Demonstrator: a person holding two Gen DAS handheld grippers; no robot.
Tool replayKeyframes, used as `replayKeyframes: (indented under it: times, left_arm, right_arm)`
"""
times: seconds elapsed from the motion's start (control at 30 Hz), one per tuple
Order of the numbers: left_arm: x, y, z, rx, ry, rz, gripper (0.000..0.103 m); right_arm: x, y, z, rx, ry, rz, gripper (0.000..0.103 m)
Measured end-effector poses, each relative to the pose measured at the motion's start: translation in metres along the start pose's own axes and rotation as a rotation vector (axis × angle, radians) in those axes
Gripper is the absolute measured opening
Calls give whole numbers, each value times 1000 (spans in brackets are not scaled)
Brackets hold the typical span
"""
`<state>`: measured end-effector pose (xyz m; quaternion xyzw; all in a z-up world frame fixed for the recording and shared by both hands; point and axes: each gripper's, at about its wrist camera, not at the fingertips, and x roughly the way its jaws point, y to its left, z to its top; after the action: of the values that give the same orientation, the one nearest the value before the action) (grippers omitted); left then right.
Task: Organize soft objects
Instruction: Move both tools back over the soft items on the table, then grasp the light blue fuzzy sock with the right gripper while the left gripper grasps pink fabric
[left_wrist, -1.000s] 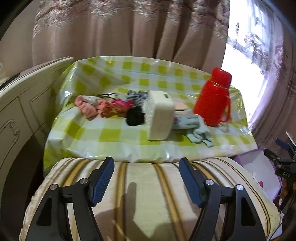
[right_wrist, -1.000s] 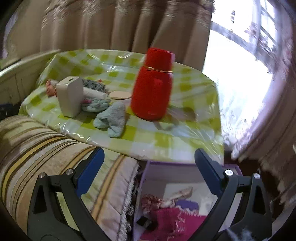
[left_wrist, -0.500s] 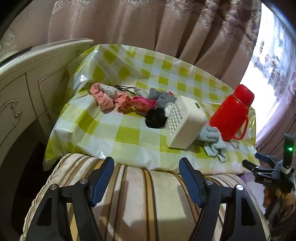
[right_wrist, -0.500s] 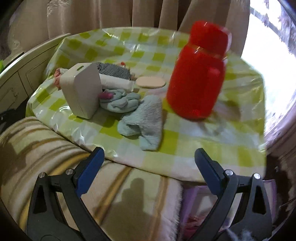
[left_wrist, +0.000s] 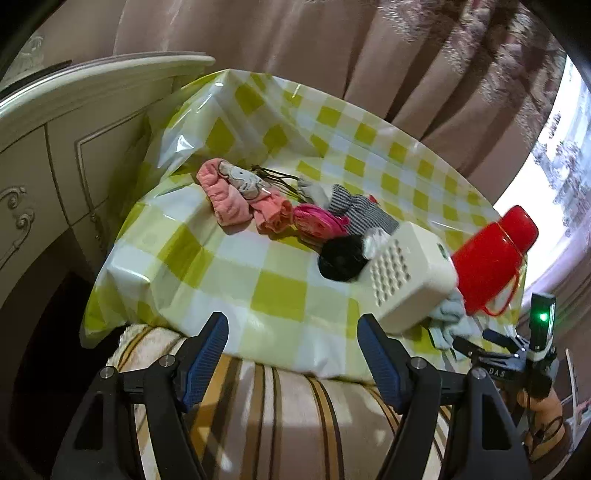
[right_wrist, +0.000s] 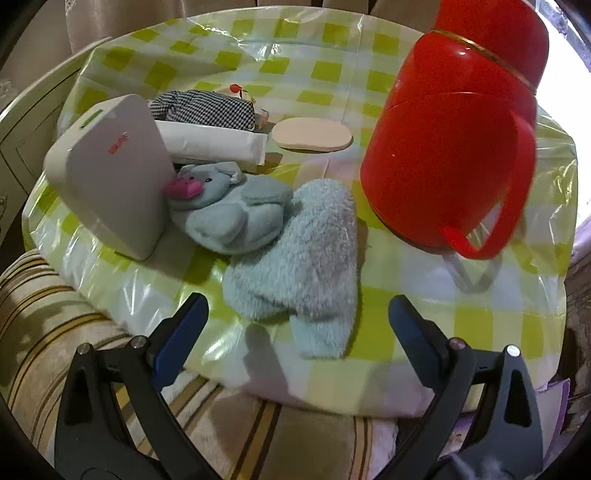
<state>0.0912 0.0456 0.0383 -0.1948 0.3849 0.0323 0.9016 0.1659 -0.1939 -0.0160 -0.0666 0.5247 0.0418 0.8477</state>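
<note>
Right wrist view: my right gripper (right_wrist: 297, 321) has come down and forward over the last second — the pale blue fluffy sock (right_wrist: 306, 258) now lies just ahead of its wide, empty jaws, near the table's (right_wrist: 461, 317) front edge, beside the blue plush toy (right_wrist: 229, 206) and the red flask (right_wrist: 443, 147). My left gripper (left_wrist: 291, 350), jaws likewise wide and empty, has swung toward the pink socks (left_wrist: 240, 195) and black item (left_wrist: 341, 258) — these remain well ahead of it, beyond the striped cushion (left_wrist: 277, 406). Judgement: approach is under way; nothing gripped yet, and the sock looks the likeliest first pick.
</note>
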Motion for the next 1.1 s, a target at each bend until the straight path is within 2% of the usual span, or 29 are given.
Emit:
replayKeyframes:
  times: [0.17,0.3,0.67,0.9,0.97,1.0,1.07,1.1]
  left_arm:
    - [18,7,24,-23,-5,16,73]
    - [36,15,44,-83,2,8,73]
    - [107,0,86,-272,110,-153,73]
    - [157,4,94,-429,187,-194,73]
    - [171,4,92,-462,218,-210,73]
    - [175,4,92,-470,223,-212,72]
    - [182,3,90,-476,228,-218,59]
    - [184,3,90,-477,229,-221,55]
  right_arm:
    - [13,-2,8,12,10,-6,99]
    - [20,-3,11,21,16,-4,96]
    - [33,-2,14,17,24,-1,87]
    - [37,-6,14,42,25,19,73]
    - [39,-8,13,50,30,25,72]
    - [40,-7,12,51,30,25,70]
    - [41,-7,12,50,31,24,65]
    - [41,-7,12,52,29,23,59]
